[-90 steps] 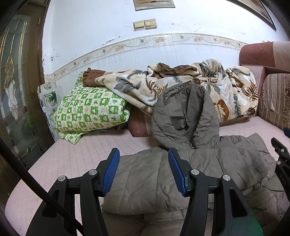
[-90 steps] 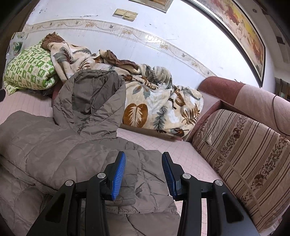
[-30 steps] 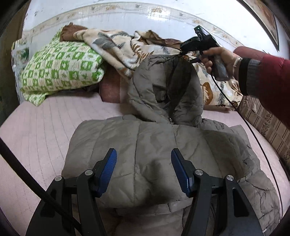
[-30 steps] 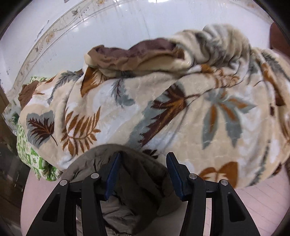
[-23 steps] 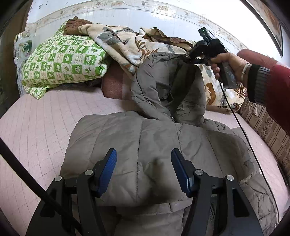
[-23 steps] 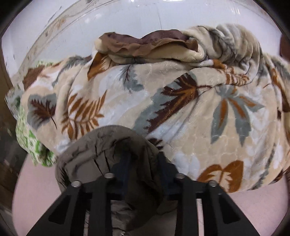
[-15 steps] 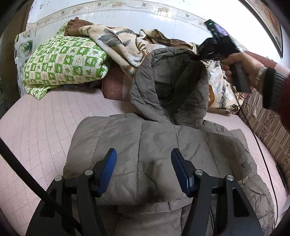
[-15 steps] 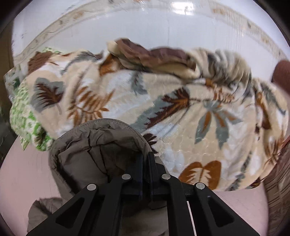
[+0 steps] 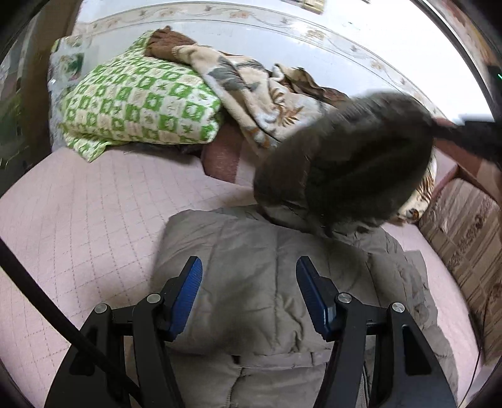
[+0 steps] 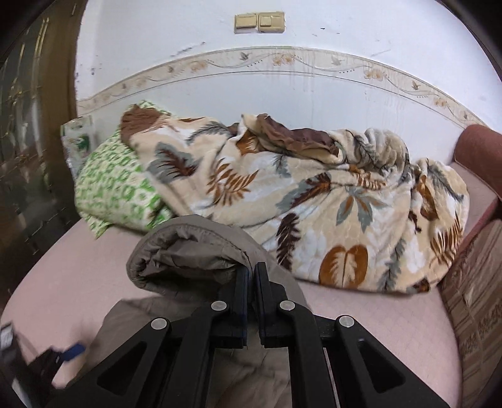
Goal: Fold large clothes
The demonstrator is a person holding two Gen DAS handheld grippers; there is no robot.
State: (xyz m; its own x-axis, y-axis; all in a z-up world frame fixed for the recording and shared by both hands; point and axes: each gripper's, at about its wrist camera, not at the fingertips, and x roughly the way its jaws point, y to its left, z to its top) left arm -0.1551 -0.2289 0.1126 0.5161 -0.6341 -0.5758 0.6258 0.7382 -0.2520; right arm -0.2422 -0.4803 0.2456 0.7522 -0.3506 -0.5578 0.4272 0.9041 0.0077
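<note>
Now the grey-brown quilted jacket's hood, previously resting against the leaf-patterned fleece blanket, is being swung forward, clamped in the right gripper; the left gripper is being held wide apart, empty.

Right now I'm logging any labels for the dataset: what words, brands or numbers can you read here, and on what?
None readable.
Jacket: no tag or logo shows.
Green quilt: printed motifs, no letters.
Leaf blanket: pattern only.
Wall switches: unmarked.
</note>
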